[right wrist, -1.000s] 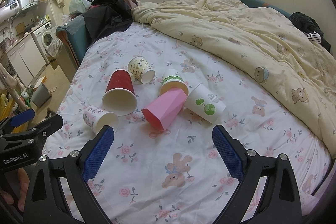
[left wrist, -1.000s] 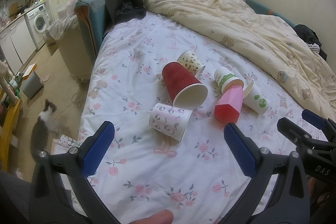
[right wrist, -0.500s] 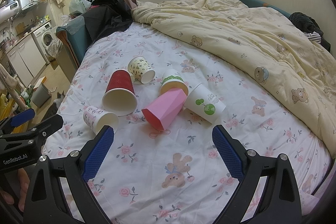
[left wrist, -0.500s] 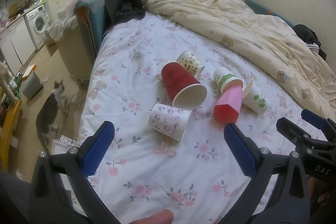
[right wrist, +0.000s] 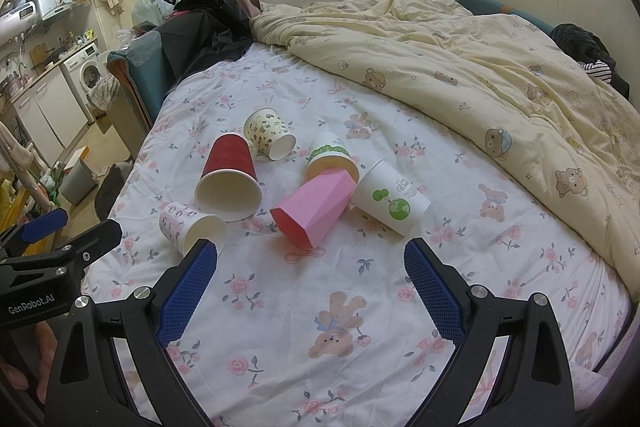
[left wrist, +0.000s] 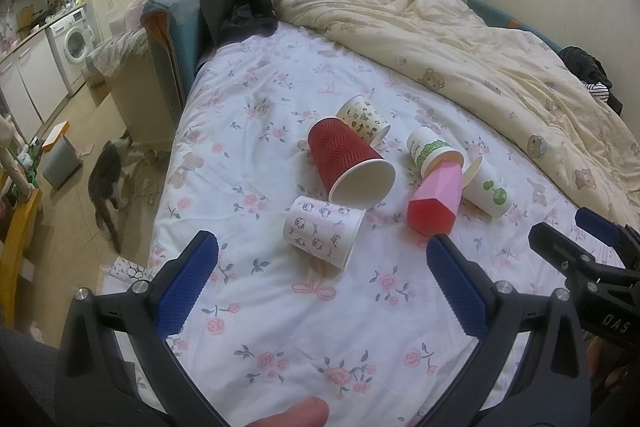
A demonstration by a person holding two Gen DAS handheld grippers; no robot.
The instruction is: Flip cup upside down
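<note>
Currently, no cup stands inverted; all six lie on their sides in a cluster on the bed sheet (right wrist: 280,307), so the whole flip remains to be done; the pink cup (right wrist: 310,209) lies at the cluster's centre; the left gripper (left wrist: 320,291) and right gripper (right wrist: 310,287) are both spread wide, empty, touching nothing, short of the cups.

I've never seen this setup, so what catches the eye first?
A cluster of tipped-over cups lies mid-bed on the floral bedsheet: a big red ribbed paper cup and a pink faceted plastic cup stand out. Both grippers, left and right, hover open before them.
</note>
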